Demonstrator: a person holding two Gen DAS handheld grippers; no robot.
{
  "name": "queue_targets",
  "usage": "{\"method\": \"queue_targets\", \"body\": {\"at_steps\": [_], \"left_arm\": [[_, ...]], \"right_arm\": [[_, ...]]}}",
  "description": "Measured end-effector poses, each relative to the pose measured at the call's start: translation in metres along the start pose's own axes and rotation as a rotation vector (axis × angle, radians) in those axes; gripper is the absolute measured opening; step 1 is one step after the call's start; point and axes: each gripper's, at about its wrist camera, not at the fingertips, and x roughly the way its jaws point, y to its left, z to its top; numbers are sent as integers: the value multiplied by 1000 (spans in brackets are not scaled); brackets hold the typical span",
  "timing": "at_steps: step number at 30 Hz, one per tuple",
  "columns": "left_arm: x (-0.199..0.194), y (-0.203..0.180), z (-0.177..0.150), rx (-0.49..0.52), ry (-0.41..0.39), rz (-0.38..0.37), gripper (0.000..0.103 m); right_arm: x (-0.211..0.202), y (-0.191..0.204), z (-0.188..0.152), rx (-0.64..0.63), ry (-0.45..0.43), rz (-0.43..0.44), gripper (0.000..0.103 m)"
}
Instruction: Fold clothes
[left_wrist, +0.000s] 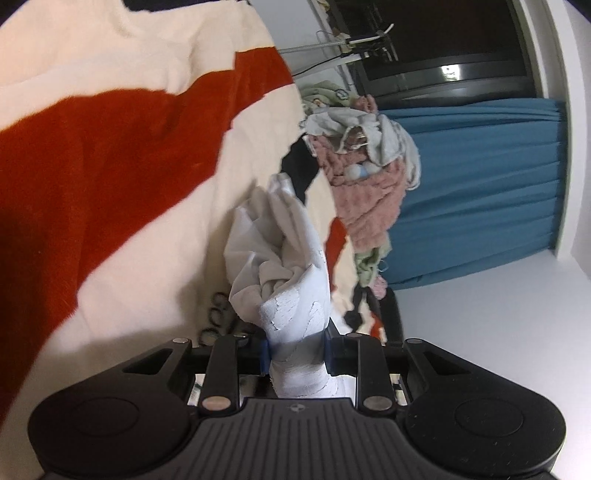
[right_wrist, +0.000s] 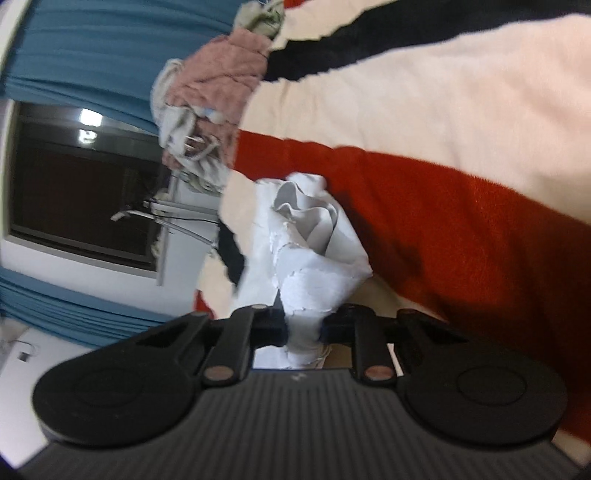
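A crumpled pale grey-blue garment with a cracked white print (left_wrist: 284, 266) bunches up over a cream, red and black blanket (left_wrist: 110, 147). My left gripper (left_wrist: 297, 352) is shut on one bunched end of it, the cloth pinched between the blue pads. In the right wrist view the same garment (right_wrist: 314, 243) rises in folds from my right gripper (right_wrist: 304, 328), which is shut on another bunched part. Both views are rolled sideways. The rest of the garment is hidden in its own folds.
A heap of clothes (left_wrist: 365, 158), pink fleece, white and green pieces, lies at the blanket's far edge, seen also as the heap (right_wrist: 218, 96). Behind it hang blue curtains (left_wrist: 480, 184) beside a dark window (right_wrist: 81, 192). A metal rack (left_wrist: 332, 48) stands there.
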Motion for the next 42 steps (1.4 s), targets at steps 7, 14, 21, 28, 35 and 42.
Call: {"method": "queue_targets", "body": {"at_steps": [7, 14, 21, 28, 35, 42], "left_arm": [[-7, -58, -8, 0, 129, -2, 27], [31, -155, -29, 103, 288, 27, 27], [168, -245, -45, 201, 384, 165, 28], [332, -327, -27, 305, 365, 88, 28], [443, -326, -30, 484, 336, -31, 28], [472, -199, -48, 556, 493, 72, 30]], "right_arm": [[-66, 33, 23, 73, -57, 26, 18], [-117, 73, 97, 95, -89, 17, 18], [-92, 74, 198, 156, -190, -47, 18], [-9, 114, 319, 62, -300, -68, 18], [64, 104, 382, -179, -344, -114, 18], [100, -21, 334, -154, -249, -195, 20]]}}
